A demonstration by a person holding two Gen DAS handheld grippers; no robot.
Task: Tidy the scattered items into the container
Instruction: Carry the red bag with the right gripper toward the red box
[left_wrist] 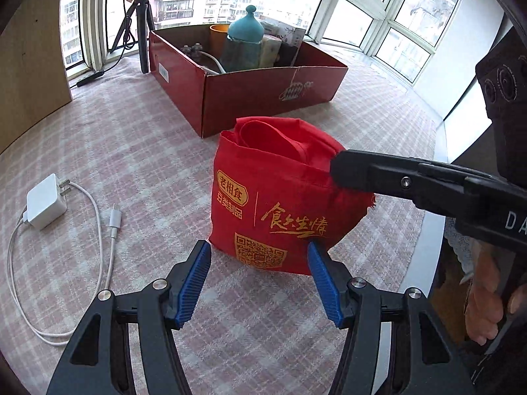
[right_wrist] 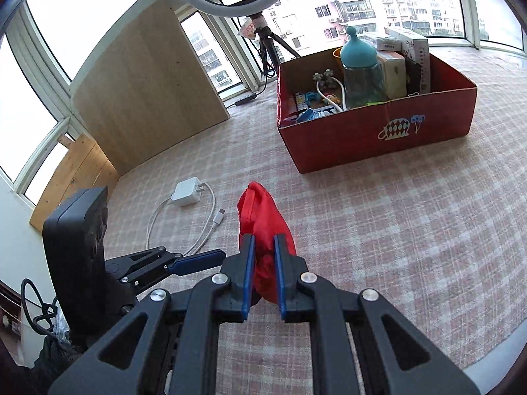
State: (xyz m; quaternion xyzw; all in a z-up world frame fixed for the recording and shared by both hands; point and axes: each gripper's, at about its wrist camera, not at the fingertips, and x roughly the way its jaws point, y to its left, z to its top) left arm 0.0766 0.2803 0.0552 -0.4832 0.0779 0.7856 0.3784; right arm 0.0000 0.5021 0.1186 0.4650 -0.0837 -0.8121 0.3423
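Right gripper (right_wrist: 263, 273) clamped on red bag (left_wrist: 280, 197), bag resting on checked cloth (left_wrist: 131, 138), not yet boxed. Left gripper (left_wrist: 260, 279) jaws apart, just short of bag. Charger w/ cable (left_wrist: 46, 205) loose beside. Red box (right_wrist: 378, 131) beyond already holds bottle (right_wrist: 360, 72), cartons, misc. Est. mostly done; 2 items left.

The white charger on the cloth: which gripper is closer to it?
Left. The left gripper hangs open at the red bag's near edge, with the white charger just off to its side. The right gripper is clamped on the bag's far side.
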